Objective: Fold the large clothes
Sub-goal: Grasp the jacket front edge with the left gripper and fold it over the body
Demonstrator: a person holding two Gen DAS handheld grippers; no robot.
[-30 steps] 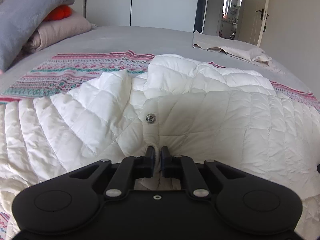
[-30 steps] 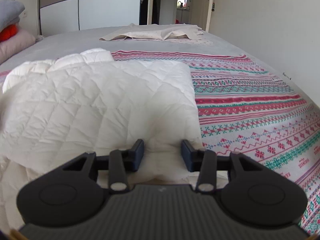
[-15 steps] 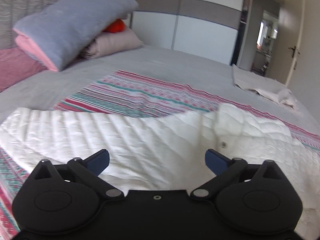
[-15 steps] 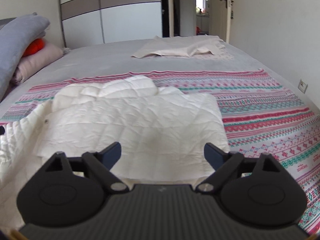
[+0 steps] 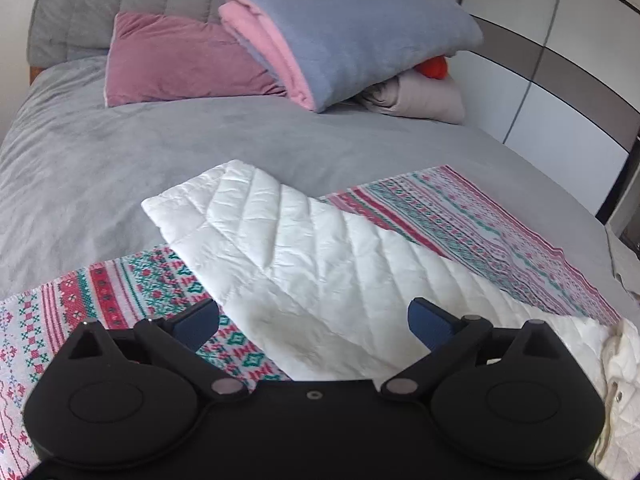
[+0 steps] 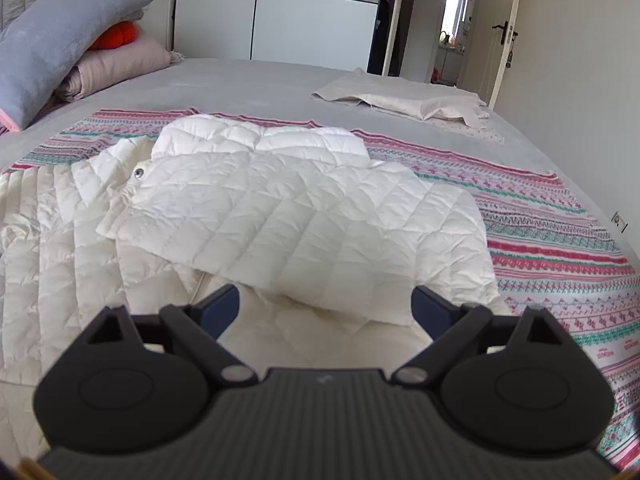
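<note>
Both grippers were spread wide and held nothing. The left gripper (image 5: 314, 322) hovered above a sleeve (image 5: 280, 256) of the white quilted jacket (image 6: 280, 216), which lay on a patterned blanket (image 6: 560, 240) over the gray bed (image 5: 100, 152). The right gripper (image 6: 326, 306) hung above the jacket's folded body.

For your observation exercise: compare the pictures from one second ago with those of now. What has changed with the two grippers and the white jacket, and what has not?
The left gripper let go of the white quilted jacket, opened wide and swung left toward its outstretched sleeve. The right gripper opened wider and drew back. The jacket stays folded on the patterned blanket.
</note>
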